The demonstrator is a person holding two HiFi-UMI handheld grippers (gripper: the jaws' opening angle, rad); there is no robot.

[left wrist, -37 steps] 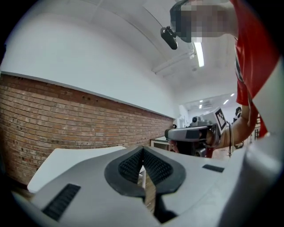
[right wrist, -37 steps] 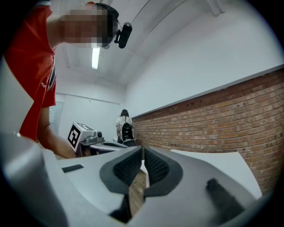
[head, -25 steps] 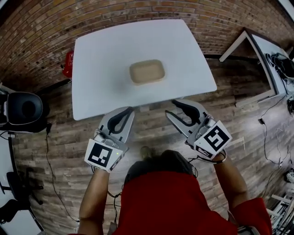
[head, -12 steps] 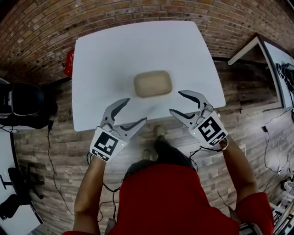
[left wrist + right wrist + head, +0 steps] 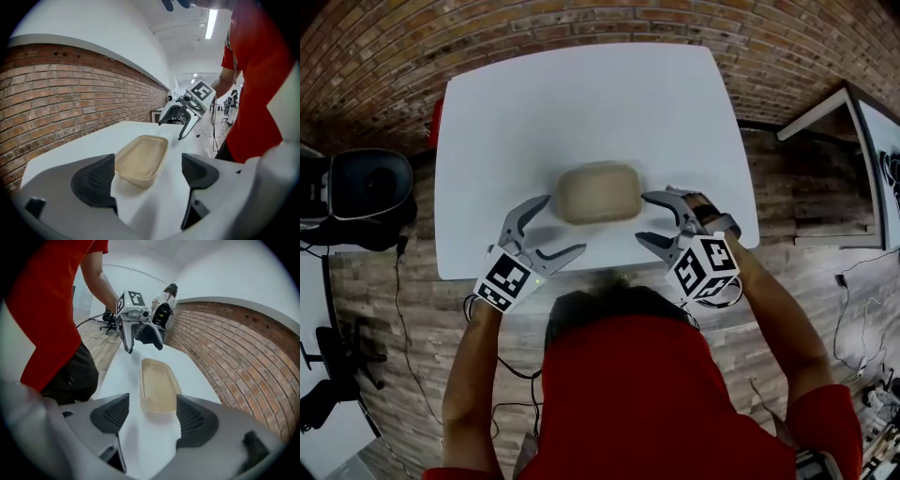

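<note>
Head view: brick wall [image 5: 581,19] behind and plank floor [image 5: 806,244] around a white rectangular worktop [image 5: 581,94]. A black office chair [image 5: 361,187] stands off the worktop's left edge. A shallow, beige, translucent plastic container [image 5: 598,192] with rounded corners lies in the near half of the worktop, about midway along the near edge. The left tongs [image 5: 566,223] sit just beside its left end and the right tongs [image 5: 641,216] just beside its right end. Both are spread wide and hold nothing. The person [image 5: 656,394], in a red shirt, stands at the near edge.

Left gripper view: the pads are far apart. The container [image 5: 143,159] rests flat on the worktop at their mouth, nearer the left pad. I cannot confirm contact.

Right gripper view: the pads are equally wide. The container [image 5: 158,390] lies lengthways ahead, with its near end at the opening, close to the right pad.

Progress, as judged: both tongs are positioned at the container. No grip is made and the container is not lifted, so closing and any handling remain undone.
</note>
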